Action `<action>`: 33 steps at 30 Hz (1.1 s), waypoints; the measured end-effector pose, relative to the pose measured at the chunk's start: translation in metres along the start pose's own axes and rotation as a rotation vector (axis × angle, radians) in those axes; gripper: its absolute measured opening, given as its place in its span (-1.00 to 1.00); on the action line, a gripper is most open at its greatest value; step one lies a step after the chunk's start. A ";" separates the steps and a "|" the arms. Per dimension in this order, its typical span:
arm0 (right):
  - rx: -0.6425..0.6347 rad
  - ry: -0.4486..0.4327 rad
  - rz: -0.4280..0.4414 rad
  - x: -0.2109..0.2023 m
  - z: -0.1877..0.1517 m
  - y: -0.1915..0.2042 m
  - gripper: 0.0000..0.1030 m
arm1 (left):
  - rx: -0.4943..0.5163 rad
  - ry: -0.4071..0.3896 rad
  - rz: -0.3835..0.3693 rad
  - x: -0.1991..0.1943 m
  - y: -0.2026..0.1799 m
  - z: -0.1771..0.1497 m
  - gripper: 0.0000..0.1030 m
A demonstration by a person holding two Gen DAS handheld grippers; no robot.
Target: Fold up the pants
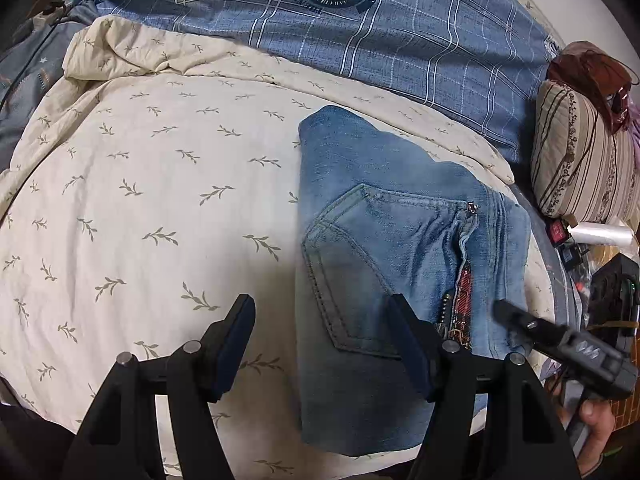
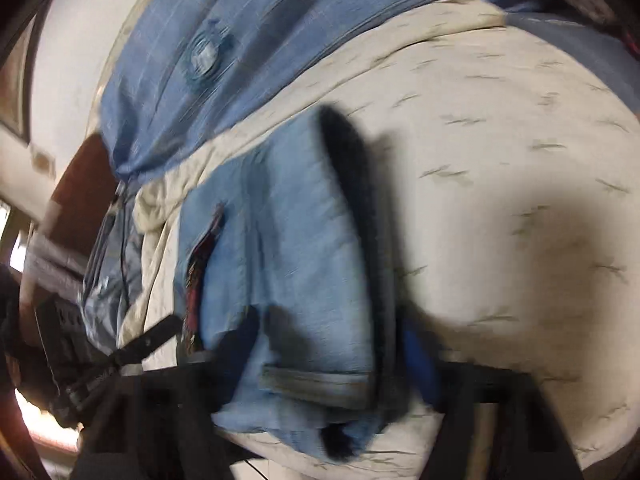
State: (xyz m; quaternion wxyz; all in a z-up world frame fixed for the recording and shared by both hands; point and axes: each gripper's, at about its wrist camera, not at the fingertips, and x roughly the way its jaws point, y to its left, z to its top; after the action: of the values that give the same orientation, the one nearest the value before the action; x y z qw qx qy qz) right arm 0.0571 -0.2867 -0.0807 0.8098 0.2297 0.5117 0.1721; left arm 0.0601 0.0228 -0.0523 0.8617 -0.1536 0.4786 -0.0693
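While right view blurs, folded jeans [image 1: 404, 248] near edge cut off.

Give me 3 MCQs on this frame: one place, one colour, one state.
1. The jeans lie on:
A. a cream leaf-print quilt
B. a wooden floor
C. a chair

2. Fabric beyond the quilt is:
A. red
B. blue plaid
C. green

3. The left gripper is:
A. clamped on the jeans
C. out of view
B. open, holding nothing

Answers: 1 A, leaf print surrounds the denim; 2 B, the plaid cover shows white lines on blue; 3 B, jaws stand apart, nothing pinched.
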 end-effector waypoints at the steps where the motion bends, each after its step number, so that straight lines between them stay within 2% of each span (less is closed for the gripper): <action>1: -0.034 -0.004 -0.041 -0.001 -0.001 0.007 -0.13 | 0.002 0.000 -0.002 0.000 0.000 0.000 0.34; 3: -0.053 -0.010 -0.072 -0.004 -0.002 0.013 -0.19 | 0.000 0.003 -0.008 0.000 0.000 0.000 0.34; 5: -0.019 -0.006 -0.081 -0.002 -0.003 0.004 -0.20 | -0.003 0.004 -0.008 0.002 0.000 0.000 0.34; 7: 0.015 -0.004 -0.089 0.001 -0.004 -0.004 -0.10 | 0.004 0.000 0.005 0.003 -0.001 -0.002 0.35; 9: 0.038 -0.020 -0.055 -0.004 -0.006 -0.005 0.20 | 0.007 0.000 0.007 0.003 0.000 -0.003 0.35; 11: 0.039 -0.027 -0.050 -0.012 -0.008 -0.003 0.32 | 0.006 0.006 0.006 0.002 0.001 -0.003 0.36; 15: 0.063 -0.080 -0.007 -0.033 -0.007 0.000 0.46 | -0.020 -0.003 -0.039 -0.004 0.005 0.000 0.38; 18: 0.077 -0.071 -0.012 -0.028 -0.001 -0.005 0.47 | -0.071 -0.033 -0.080 -0.002 0.014 0.006 0.63; 21: 0.104 0.000 0.033 -0.006 0.004 -0.006 0.47 | -0.098 0.052 -0.137 0.022 0.013 0.009 0.62; 22: 0.078 0.024 0.052 0.003 0.003 0.000 0.49 | -0.084 0.075 -0.147 0.029 0.009 0.008 0.59; 23: 0.024 0.035 0.022 0.009 0.003 0.008 0.46 | -0.072 0.083 -0.141 0.032 0.006 0.007 0.52; 25: -0.039 0.037 -0.032 0.009 0.001 0.019 0.24 | -0.046 0.071 -0.132 0.031 0.000 0.008 0.04; 27: -0.074 0.027 -0.081 0.003 0.001 0.025 -0.27 | 0.005 0.054 -0.089 0.025 -0.010 0.008 -0.22; 28: -0.086 0.020 -0.096 -0.001 0.000 0.026 -0.33 | 0.030 0.039 -0.076 0.021 -0.015 0.008 -0.32; 30: -0.109 -0.007 -0.104 -0.009 0.000 0.036 -0.48 | 0.065 0.001 -0.059 0.010 -0.022 0.008 -0.41; 33: -0.148 -0.057 -0.099 -0.024 0.001 0.053 -0.52 | 0.117 -0.080 -0.030 -0.013 -0.027 0.012 -0.46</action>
State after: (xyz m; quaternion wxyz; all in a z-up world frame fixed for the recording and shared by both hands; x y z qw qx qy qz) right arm 0.0460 -0.2547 -0.0333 0.8464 0.1487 0.4849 0.1624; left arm 0.0645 0.0031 -0.0269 0.8866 -0.1126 0.4365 -0.1038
